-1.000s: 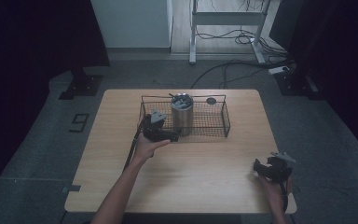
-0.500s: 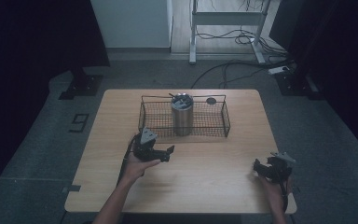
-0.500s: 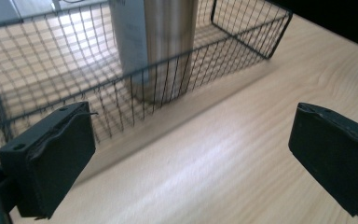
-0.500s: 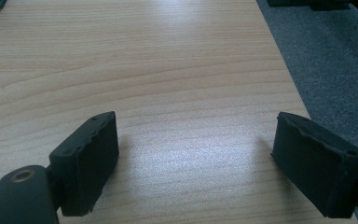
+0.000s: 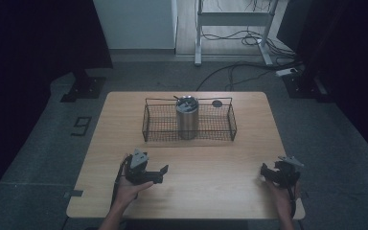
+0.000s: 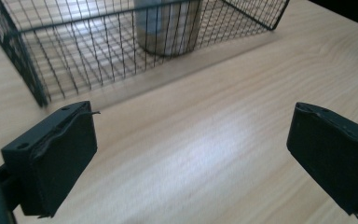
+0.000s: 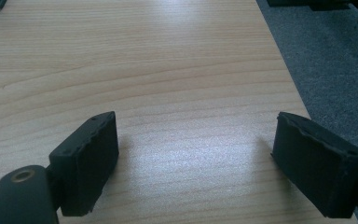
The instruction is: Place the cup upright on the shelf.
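Left gripper [image 5: 159, 171]: jaws apart, just been closing slightly (nothing between), near wire basket [image 5: 148, 125] holding steel tumbler [image 5: 187, 118]. Right gripper [image 5: 267, 171]: jaws apart, over worktop [image 5: 211, 191].

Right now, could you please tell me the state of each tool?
Left tool: open, nothing between its jaws, which have just been closing a little.
Right tool: open, holding nothing, over bare table.

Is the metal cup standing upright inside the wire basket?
Yes. The metal cup stands upright inside the wire basket, its round top facing up.
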`<control>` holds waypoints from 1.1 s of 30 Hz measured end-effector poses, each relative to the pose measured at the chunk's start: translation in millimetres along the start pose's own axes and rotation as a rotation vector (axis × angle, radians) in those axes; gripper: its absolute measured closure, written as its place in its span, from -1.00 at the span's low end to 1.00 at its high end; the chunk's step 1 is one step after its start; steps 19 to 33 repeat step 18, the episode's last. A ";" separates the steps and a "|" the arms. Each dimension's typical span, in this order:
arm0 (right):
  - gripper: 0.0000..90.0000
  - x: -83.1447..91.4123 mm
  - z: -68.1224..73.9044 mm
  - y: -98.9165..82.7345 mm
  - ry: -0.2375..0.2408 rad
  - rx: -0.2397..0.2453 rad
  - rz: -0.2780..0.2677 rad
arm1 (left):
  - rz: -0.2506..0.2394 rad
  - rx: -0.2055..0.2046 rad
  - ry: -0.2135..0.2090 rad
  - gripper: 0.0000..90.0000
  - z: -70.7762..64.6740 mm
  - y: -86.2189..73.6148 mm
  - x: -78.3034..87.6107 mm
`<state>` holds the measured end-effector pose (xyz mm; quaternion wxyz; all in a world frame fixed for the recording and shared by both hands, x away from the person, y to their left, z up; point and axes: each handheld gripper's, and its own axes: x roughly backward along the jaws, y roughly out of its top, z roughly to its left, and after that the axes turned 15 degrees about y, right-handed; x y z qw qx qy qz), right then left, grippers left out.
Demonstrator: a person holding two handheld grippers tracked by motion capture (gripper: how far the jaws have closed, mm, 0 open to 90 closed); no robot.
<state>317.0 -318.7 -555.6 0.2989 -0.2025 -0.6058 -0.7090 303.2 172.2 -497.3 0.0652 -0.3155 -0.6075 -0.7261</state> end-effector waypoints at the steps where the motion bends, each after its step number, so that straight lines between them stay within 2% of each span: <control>1: -0.69 0.0 0.0 0.0 0.000 0.000 0.000 | 0.003 0.000 -0.001 -0.96 0.9 -2.7 0.6; 4: -0.69 0.0 0.0 0.0 0.000 0.000 0.000 | 0.009 -0.004 0.008 -0.96 4.2 -8.6 0.9; 14: -0.69 0.0 0.0 0.0 0.000 0.000 0.000 | 0.018 0.033 0.021 -0.96 15.6 -17.6 0.7; 18: -0.69 -0.1 -0.2 0.1 0.000 0.001 0.000 | 0.030 0.022 0.042 -0.95 15.8 -21.2 -1.6; 33: -0.69 -0.1 -0.2 0.1 0.000 0.001 0.000 | 0.030 0.022 0.042 -0.95 15.8 -21.2 -1.6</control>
